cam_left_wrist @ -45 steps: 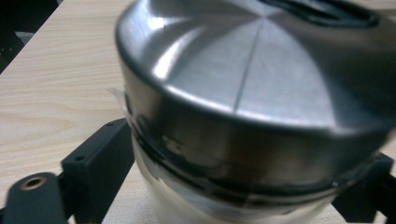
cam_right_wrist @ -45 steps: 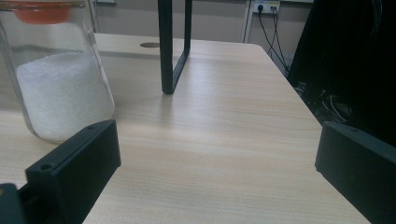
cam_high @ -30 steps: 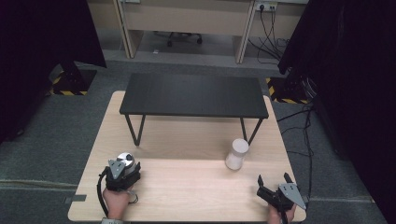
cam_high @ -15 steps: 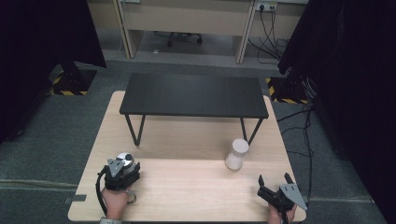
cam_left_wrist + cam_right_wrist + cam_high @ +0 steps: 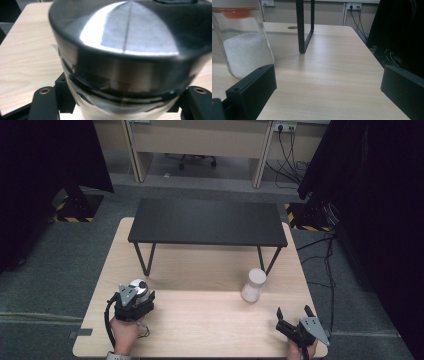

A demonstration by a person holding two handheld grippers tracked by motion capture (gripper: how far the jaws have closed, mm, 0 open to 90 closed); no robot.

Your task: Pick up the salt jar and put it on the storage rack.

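Since a second ago, the left gripper (image 5: 136,301) has come up slightly at the near left of the wooden table (image 5: 200,320), carrying the shiny metal-lidded jar (image 5: 138,288) with it, while the right gripper (image 5: 295,316) has kept its place at the near right corner. Seen from the left gripper view, the jar (image 5: 125,57) sits pinched between the two black jaws, its domed steel lid close to the lens. Jaws of the right gripper (image 5: 327,100) stand spread with nothing between them. A clear jar of white powder (image 5: 253,285) stands ahead of that gripper and apart from it, near one leg of the black bench (image 5: 207,222), which stands on the far half of the table.
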